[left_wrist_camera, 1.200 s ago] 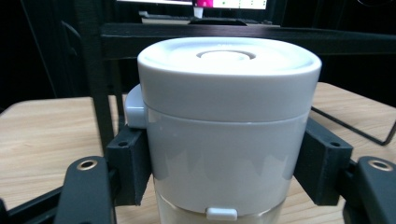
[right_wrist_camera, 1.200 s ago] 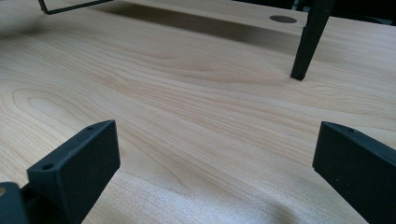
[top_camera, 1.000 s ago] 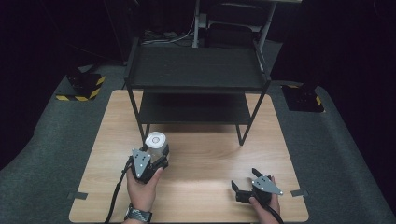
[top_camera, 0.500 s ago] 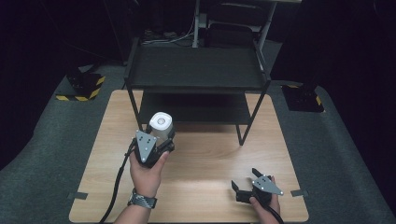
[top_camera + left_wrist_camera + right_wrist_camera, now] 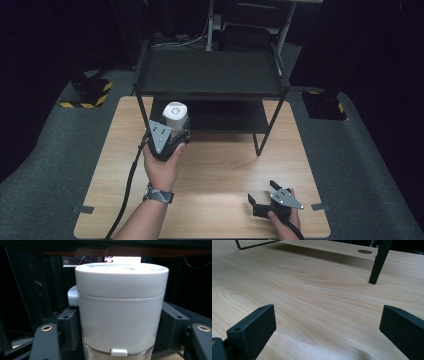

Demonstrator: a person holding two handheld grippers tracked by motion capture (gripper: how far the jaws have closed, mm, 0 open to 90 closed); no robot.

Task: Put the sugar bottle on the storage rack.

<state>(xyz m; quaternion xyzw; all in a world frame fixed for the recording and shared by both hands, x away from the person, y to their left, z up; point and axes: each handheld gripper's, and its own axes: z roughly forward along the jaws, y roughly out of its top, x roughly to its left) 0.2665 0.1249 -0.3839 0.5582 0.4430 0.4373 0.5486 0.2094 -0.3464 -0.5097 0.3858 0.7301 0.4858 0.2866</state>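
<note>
A white lidded cup (image 5: 176, 116) with a clear lower part is upright, lifted off the wooden table in front of the black shelf rack (image 5: 210, 75). My left gripper (image 5: 172, 131) is shut on it. In the left gripper view the cup (image 5: 120, 312) stands between both black pads (image 5: 68, 330), level with the gap under the rack's top shelf. My right gripper (image 5: 262, 195) rests low at the table's front right, open. Its jaws stand wide apart over bare wood in the right gripper view (image 5: 329, 332).
The two-tier black rack stands on the far half of the wooden table (image 5: 215, 170), and its front right leg (image 5: 378, 263) lies ahead of my right gripper. Grey carpet (image 5: 370, 165) surrounds the table. Yellow-black striped feet (image 5: 87, 92) sit on the floor at left and right.
My left gripper has carried the cup up and away from the person toward the rack's front. The right gripper has stayed where it was.
</note>
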